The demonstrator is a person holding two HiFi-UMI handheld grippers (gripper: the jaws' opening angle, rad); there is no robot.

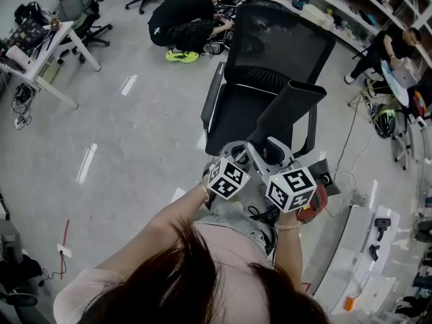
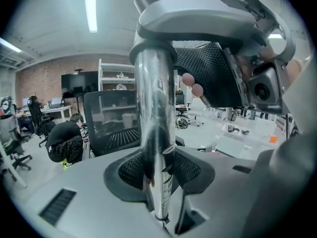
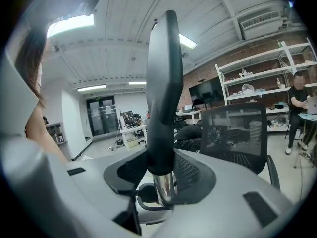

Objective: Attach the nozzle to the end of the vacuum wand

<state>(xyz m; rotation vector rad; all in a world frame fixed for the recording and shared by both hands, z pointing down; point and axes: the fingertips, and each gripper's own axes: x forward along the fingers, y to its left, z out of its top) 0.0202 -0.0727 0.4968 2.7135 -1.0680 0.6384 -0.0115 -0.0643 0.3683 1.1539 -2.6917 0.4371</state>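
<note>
Left gripper view: left gripper (image 2: pixel 159 175) partly closed, clamped on the chrome wand (image 2: pixel 154 108), a stiff, slick tube that may twist in the grip. Right gripper (image 3: pixel 159 170) clamped on the nozzle (image 3: pixel 161 83) collar, where it meets the wand end; light hard plastic, best held at that collar, not the flared tip over the chair (image 1: pixel 270 52).

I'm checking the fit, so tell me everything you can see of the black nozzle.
The nozzle is matte black, plastic by its look: a round collar widening into a long, flat mouth. It is held in the air, its mouth toward an office chair. The right gripper is shut on its collar, which sits over the end of the shiny wand.
</note>
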